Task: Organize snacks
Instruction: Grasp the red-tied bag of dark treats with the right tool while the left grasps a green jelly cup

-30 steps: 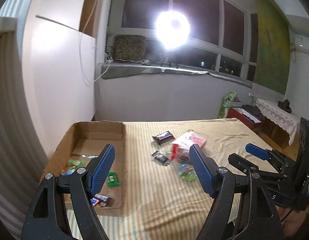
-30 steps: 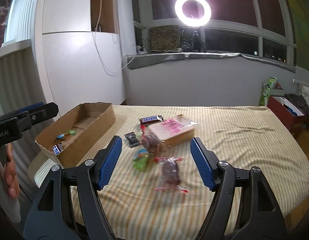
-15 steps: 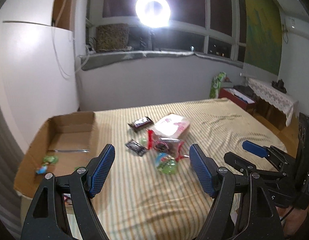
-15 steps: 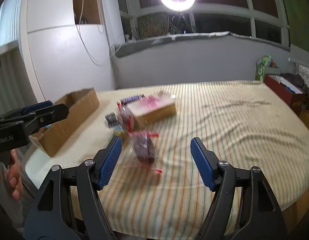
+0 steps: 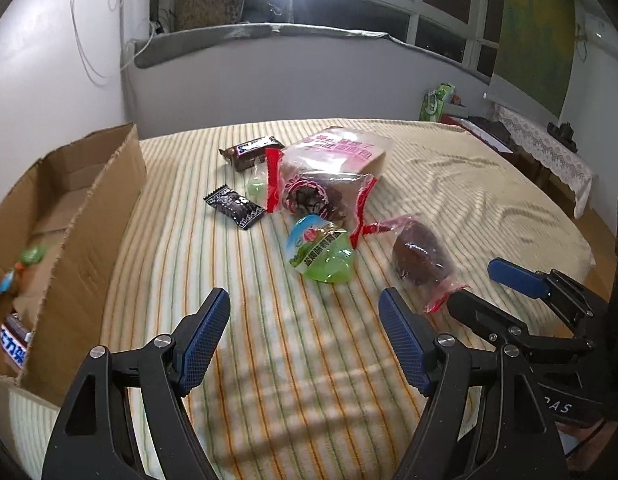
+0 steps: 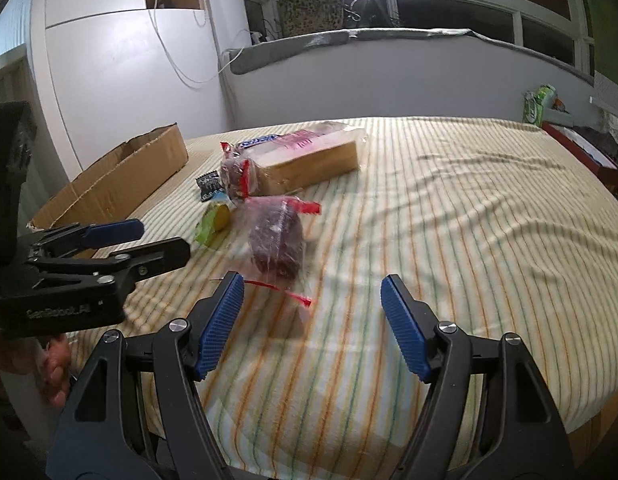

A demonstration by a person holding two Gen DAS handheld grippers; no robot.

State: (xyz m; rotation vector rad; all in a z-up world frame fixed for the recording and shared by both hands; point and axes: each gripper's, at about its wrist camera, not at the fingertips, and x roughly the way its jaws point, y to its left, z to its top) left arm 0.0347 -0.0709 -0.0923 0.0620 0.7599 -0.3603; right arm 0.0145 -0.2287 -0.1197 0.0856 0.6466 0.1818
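Left black two-finger gripper with blue ribbed pads is pointing forward and downward, its fingers standing wide apart with nothing between them. Right black two-finger gripper with blue ribbed pads is angling downward likewise, fingers spread and gripping nothing. The two grippers are sitting side by side, apart. A bare hand is wrapping the left gripper's handle, fingertips curling beneath the body.

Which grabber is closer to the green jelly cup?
The left gripper. The green jelly cup lies just ahead of its open fingers. The right gripper sits farther off, with the cup ahead to its left, past the dark cake packet.
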